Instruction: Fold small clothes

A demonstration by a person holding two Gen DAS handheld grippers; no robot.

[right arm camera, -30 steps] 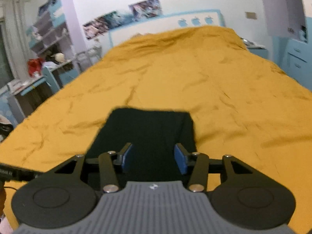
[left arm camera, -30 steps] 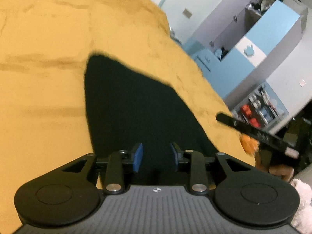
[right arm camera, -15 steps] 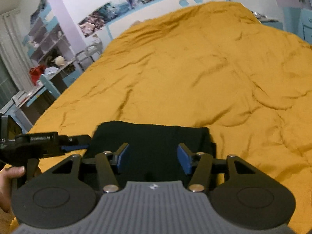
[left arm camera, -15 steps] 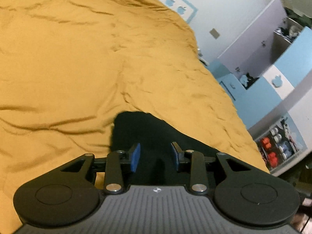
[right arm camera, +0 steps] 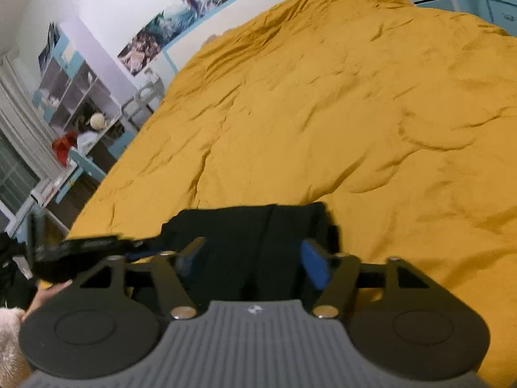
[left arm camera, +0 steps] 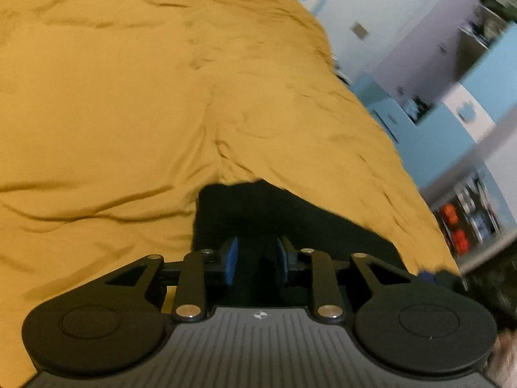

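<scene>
black garment (right arm camera: 258, 242) near bedspread (right arm camera: 355, 113) edge, room beyond

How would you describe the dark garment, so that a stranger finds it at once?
A mustard-yellow quilt covers the whole bed. At its near edge, just ahead of both grippers, lies the flat black cloth garment. It is the only dark thing on the yellow.

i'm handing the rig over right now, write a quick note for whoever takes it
Left gripper: open, low over the black garment, nothing gripped.
Right gripper: open wide, over the same garment, nothing gripped.
The garment lies on the yellow bedspread, near the bed's near edge, in a compact rectangle with a crease down it.
Done: it looks at least partly folded.
Left: check the fold; make one more if needed.
</scene>
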